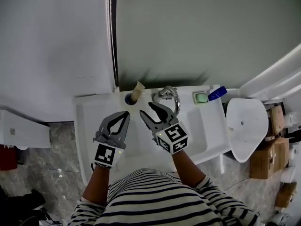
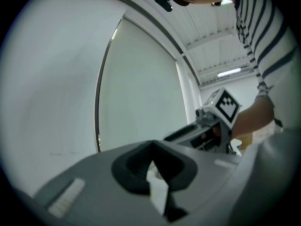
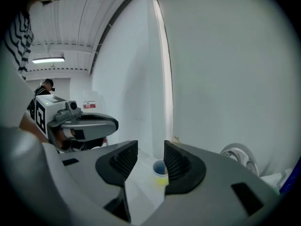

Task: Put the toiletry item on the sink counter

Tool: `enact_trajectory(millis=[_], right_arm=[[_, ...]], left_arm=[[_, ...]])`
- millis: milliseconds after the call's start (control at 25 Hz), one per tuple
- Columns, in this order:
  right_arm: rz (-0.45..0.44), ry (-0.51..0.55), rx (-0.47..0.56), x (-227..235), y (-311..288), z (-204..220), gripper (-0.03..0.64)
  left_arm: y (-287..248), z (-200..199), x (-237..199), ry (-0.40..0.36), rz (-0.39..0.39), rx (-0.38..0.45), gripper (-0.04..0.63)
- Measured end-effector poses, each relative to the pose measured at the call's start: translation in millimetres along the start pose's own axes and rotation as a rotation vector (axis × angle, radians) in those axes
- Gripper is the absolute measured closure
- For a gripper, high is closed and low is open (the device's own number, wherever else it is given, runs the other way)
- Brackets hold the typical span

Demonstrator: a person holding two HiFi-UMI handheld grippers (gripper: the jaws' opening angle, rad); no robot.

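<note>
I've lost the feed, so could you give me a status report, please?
Left gripper shut, empty. Right gripper open, empty. Cup on counter rear, untouched. Nothing between.

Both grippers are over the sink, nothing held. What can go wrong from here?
1. The open right gripper points toward the cup at the back edge of the counter. A tan item leans out of the cup, so a clumsy approach may tip it.
2. The faucet stands close beside that gripper; a jaw may clip it.
3. The shut left gripper is near the right one; they might bump.
</note>
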State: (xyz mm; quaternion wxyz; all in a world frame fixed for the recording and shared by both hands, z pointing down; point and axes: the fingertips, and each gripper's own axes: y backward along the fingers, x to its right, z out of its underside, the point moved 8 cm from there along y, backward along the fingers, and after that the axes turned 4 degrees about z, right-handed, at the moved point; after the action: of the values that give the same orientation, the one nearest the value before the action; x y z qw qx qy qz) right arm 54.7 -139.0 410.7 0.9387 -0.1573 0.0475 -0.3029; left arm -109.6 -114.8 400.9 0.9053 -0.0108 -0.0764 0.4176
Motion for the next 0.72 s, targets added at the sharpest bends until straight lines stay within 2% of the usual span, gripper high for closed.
enact_trajectory(millis=[240,440,720], right_arm=[[-0.043,0.032,0.06,-20,33,-14,0.508],[-0.048,0.037,0.111,-29,62,-22,0.572],[-0.048,0.046,0.113,-33,91,-18,0.602]], left_arm=[[12,-8,26,-0.006,0.04,-0.002,0.588],[19,-24,43,-0.026,0.077,0.049,0.588],[30,-29,52,0.007,0.088,0.063,0.588]])
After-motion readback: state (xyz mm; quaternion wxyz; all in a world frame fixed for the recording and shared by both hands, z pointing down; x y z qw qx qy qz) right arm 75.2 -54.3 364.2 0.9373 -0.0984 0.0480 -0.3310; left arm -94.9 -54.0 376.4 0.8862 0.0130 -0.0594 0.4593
